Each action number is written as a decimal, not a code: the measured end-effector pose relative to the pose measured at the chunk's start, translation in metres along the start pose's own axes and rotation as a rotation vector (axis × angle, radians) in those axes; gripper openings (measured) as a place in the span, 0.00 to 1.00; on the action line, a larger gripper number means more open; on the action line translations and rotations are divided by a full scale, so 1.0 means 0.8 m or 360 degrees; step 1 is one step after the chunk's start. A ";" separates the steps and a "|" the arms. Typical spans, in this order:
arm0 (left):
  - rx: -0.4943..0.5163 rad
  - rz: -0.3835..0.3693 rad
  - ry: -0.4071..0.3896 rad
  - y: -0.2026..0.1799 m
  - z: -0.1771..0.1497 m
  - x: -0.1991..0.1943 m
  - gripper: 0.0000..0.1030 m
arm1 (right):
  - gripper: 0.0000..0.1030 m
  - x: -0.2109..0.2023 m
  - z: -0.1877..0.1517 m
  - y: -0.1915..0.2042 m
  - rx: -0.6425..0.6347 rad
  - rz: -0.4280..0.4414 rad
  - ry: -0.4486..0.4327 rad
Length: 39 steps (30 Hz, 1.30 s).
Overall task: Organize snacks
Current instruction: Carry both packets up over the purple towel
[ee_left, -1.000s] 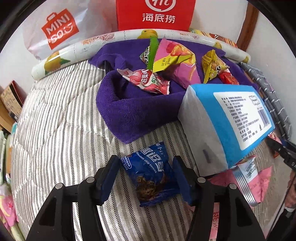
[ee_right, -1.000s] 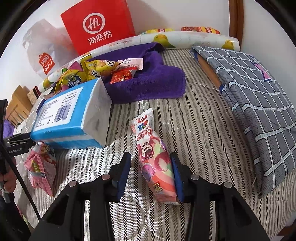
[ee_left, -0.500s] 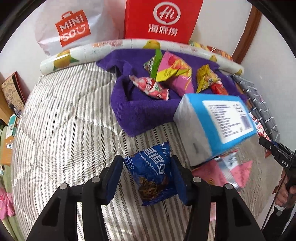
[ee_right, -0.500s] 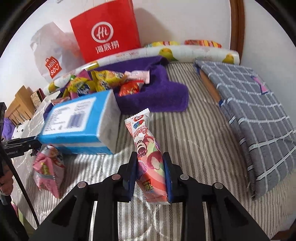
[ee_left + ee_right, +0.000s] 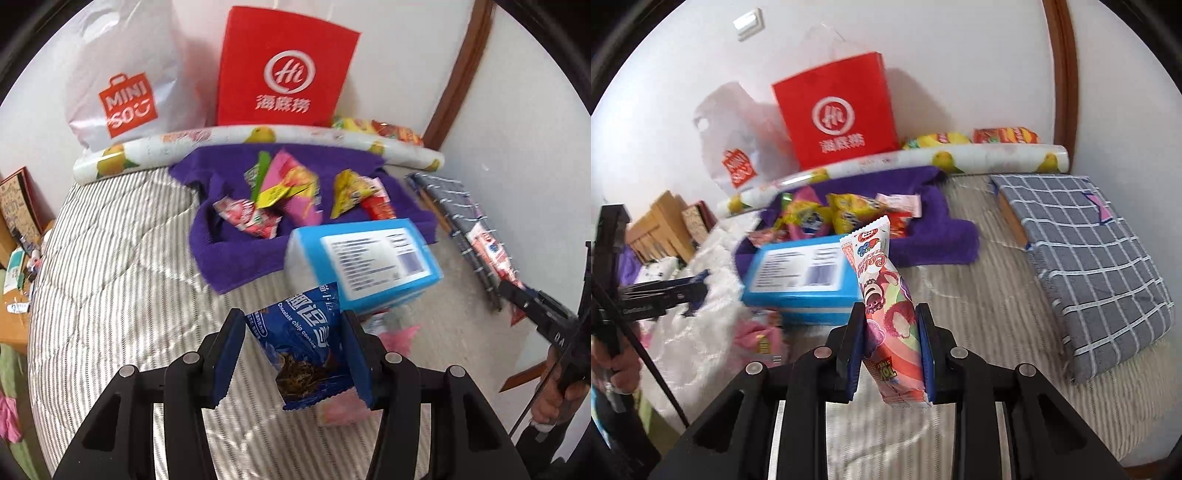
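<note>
both fingers clamped, left gripper [image 5: 291, 354] on cookie bag [image 5: 306, 347], right gripper [image 5: 891, 341] on upright candy pack [image 5: 886, 306]; purple towel [image 5: 236, 254] pile dead ahead

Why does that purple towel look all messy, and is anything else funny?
The purple terry towel lies rumpled, its edges bunched up, with small snack packets heaped on it every which way. A pink snack packet lies partly under the blue and white rectangular pack. Nothing looks torn or spilled.
</note>
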State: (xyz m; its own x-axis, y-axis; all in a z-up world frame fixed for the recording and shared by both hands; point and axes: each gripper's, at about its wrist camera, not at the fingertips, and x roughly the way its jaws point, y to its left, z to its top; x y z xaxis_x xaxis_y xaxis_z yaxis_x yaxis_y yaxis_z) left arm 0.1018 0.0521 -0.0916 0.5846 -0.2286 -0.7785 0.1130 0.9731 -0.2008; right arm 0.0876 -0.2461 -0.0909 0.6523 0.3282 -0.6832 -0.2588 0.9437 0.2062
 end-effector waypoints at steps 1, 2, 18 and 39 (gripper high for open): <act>0.0007 -0.0015 -0.0006 -0.006 0.001 -0.003 0.49 | 0.26 -0.004 0.000 0.006 -0.0003 0.0034 -0.0003; 0.0013 -0.0036 -0.0009 -0.012 0.003 -0.005 0.49 | 0.26 -0.006 0.000 0.012 -0.0012 0.0063 -0.0007; 0.0099 -0.0083 -0.0102 -0.059 0.052 -0.019 0.49 | 0.26 -0.012 0.026 0.052 -0.0041 0.0130 -0.0055; 0.0104 -0.0058 -0.0184 -0.052 0.114 -0.023 0.49 | 0.26 0.018 0.081 0.054 -0.0064 0.0097 -0.0094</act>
State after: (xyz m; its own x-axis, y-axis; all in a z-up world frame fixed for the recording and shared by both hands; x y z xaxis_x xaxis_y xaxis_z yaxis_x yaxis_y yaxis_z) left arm 0.1598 0.0188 -0.0151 0.6675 -0.2625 -0.6968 0.1855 0.9649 -0.1857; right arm 0.1323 -0.1976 -0.0462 0.6749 0.3878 -0.6278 -0.3266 0.9199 0.2171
